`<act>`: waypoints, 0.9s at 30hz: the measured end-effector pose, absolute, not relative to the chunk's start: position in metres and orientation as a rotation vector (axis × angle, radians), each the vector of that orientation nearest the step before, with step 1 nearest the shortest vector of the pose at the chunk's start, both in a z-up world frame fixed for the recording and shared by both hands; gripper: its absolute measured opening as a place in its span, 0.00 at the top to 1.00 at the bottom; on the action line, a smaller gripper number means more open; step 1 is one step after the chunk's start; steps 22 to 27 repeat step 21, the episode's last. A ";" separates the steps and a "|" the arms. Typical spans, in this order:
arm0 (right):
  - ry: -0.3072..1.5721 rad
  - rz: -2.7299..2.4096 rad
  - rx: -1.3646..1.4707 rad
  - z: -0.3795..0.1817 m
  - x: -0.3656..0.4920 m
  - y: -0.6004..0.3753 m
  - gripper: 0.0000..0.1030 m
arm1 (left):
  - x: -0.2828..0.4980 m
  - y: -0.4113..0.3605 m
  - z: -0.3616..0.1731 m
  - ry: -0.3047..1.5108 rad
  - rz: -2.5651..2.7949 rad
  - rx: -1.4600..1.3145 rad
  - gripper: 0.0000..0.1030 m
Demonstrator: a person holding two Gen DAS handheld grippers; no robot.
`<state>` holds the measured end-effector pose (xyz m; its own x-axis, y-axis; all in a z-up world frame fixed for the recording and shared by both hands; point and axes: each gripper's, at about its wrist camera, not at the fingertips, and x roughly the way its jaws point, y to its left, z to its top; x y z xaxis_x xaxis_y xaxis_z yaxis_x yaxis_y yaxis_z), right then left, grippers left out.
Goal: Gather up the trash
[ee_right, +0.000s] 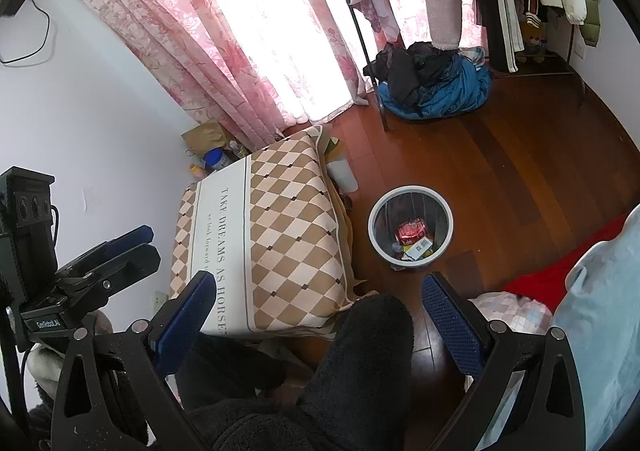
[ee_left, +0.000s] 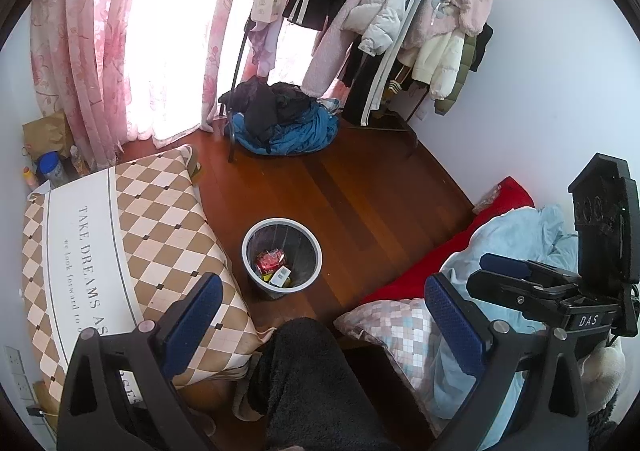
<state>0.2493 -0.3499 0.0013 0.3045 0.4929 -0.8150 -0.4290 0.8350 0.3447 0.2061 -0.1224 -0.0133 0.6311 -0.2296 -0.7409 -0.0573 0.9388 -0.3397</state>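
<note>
A grey round waste bin [ee_left: 306, 237] stands on the wooden floor and holds a red wrapper [ee_left: 272, 259] and a white and yellow packet [ee_left: 281, 275]. It also shows in the right wrist view [ee_right: 378, 213], with the red wrapper [ee_right: 412, 230] inside. My left gripper [ee_left: 324, 311] is open and empty, held high above the floor near the bin. My right gripper [ee_right: 320, 311] is open and empty too. The right gripper also shows at the right of the left wrist view [ee_left: 504, 271].
A checked cloth-covered table [ee_left: 120, 243] stands left of the bin. A bed with red sheet [ee_left: 508, 195] and blue blanket [ee_left: 520, 235] is on the right. A clothes pile [ee_left: 280, 119] and a clothes rack [ee_left: 400, 11] stand at the back. Dark-trousered legs [ee_left: 304, 383] lie below the grippers.
</note>
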 end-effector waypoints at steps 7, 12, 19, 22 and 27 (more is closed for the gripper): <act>1.102 0.610 0.068 0.002 0.248 -0.349 0.00 | 0.205 -0.122 -0.012 0.882 -0.104 -0.347 0.00; 1.101 0.615 0.064 0.003 0.249 -0.347 0.00 | 0.204 -0.121 -0.012 0.880 -0.104 -0.349 0.00; 1.104 0.623 0.052 0.008 0.253 -0.346 0.00 | 0.200 -0.121 -0.014 0.874 -0.107 -0.343 0.00; 1.105 0.622 0.051 0.008 0.254 -0.347 0.00 | 0.200 -0.122 -0.014 0.877 -0.111 -0.345 0.00; 1.105 0.622 0.051 0.008 0.254 -0.347 0.00 | 0.200 -0.122 -0.014 0.877 -0.111 -0.345 0.00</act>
